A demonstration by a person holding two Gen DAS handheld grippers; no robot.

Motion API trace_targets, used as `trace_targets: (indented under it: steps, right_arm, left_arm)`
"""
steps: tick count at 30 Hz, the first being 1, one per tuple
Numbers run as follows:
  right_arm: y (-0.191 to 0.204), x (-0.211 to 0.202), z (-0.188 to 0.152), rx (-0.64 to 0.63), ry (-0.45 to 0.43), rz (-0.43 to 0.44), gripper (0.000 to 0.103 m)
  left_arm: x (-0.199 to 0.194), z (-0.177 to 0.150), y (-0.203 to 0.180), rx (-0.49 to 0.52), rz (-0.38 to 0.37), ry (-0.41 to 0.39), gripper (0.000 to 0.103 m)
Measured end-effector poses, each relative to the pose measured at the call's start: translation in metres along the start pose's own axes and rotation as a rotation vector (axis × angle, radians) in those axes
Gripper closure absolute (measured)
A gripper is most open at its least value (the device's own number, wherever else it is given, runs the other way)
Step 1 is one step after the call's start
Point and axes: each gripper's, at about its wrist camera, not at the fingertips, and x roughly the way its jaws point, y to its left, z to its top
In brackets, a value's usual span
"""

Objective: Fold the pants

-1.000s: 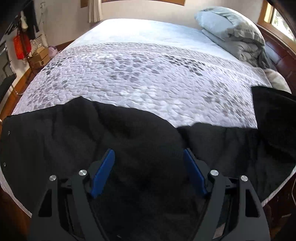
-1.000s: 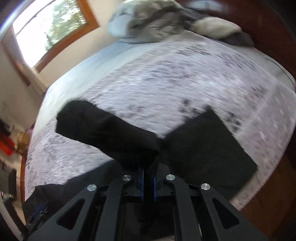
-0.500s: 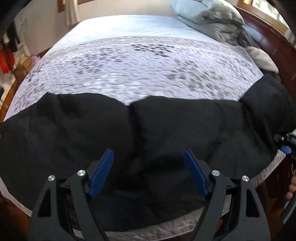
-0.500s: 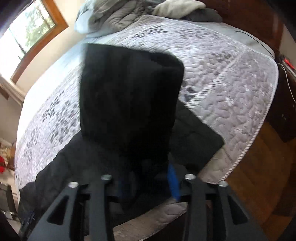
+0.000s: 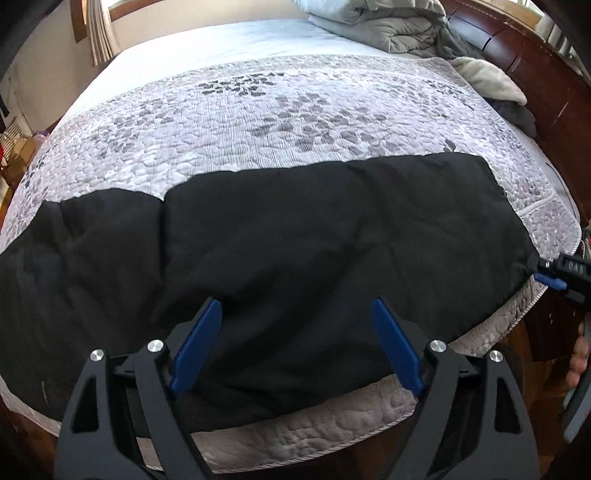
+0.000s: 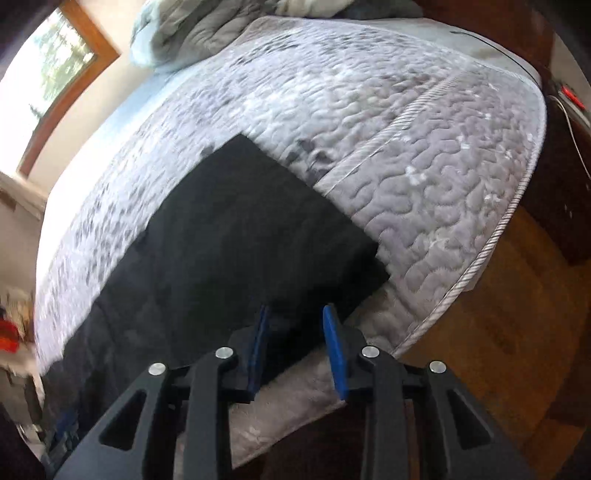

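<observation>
The black pants [image 5: 314,240] lie flat along the near edge of the bed, one layer folded over the other with a seam left of centre. My left gripper [image 5: 295,314] hovers over their near half, its jaws wide and opening, touching nothing. In the left wrist view my right gripper [image 5: 554,277] shows at the pants' right end. From its own camera, the right gripper [image 6: 295,325] stands at the near corner of the pants [image 6: 240,229]. Its jaws are closing, with cloth edge and quilt showing in the gap, and the pads are not pressing.
A grey patterned quilt [image 5: 258,122] covers the bed. Bunched pillows and blankets [image 5: 388,22] lie at its far right, by a dark wooden headboard [image 5: 535,74]. Wooden floor [image 6: 517,314] lies off the bed's corner. Fingers of a hand [image 5: 580,350] show at the right edge.
The right gripper was shut on a raised pants leg. It has let go, and that leg now lies flat on the bed. The left gripper slid right along the pants.
</observation>
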Motion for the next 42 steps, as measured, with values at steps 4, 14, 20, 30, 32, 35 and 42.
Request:
trace_targets:
  steps: [4, 14, 20, 30, 32, 35, 42]
  right_arm:
    - [0.040, 0.003, -0.021, -0.211, 0.000, -0.068, 0.072]
    - [0.009, 0.001, -0.021, -0.177, 0.015, -0.100, 0.061]
    - [-0.024, 0.002, -0.019, -0.048, 0.084, 0.073, 0.060]
    - [0.015, 0.026, -0.013, -0.079, 0.117, 0.141, 0.070]
    - [0.016, 0.028, -0.011, -0.090, 0.111, 0.122, 0.079]
    - [0.015, 0.019, -0.010, -0.109, 0.085, 0.135, 0.095]
    - [0.013, 0.020, -0.018, -0.155, 0.116, 0.081, 0.096]
  left_arm:
    - [0.011, -0.004, -0.005, -0.016, 0.025, 0.029, 0.019]
    - [0.007, -0.008, 0.008, -0.101, 0.080, -0.023, 0.013]
    - [0.004, -0.008, -0.013, -0.107, 0.021, -0.041, 0.013]
    - [0.005, -0.011, -0.031, -0.063, 0.030, -0.028, 0.012]
    - [0.008, -0.012, -0.029, -0.074, 0.033, -0.015, 0.012]
    - [0.009, -0.013, -0.026, -0.092, 0.044, -0.015, 0.012]
    - [0.013, -0.013, -0.036, -0.095, 0.046, -0.009, 0.012]
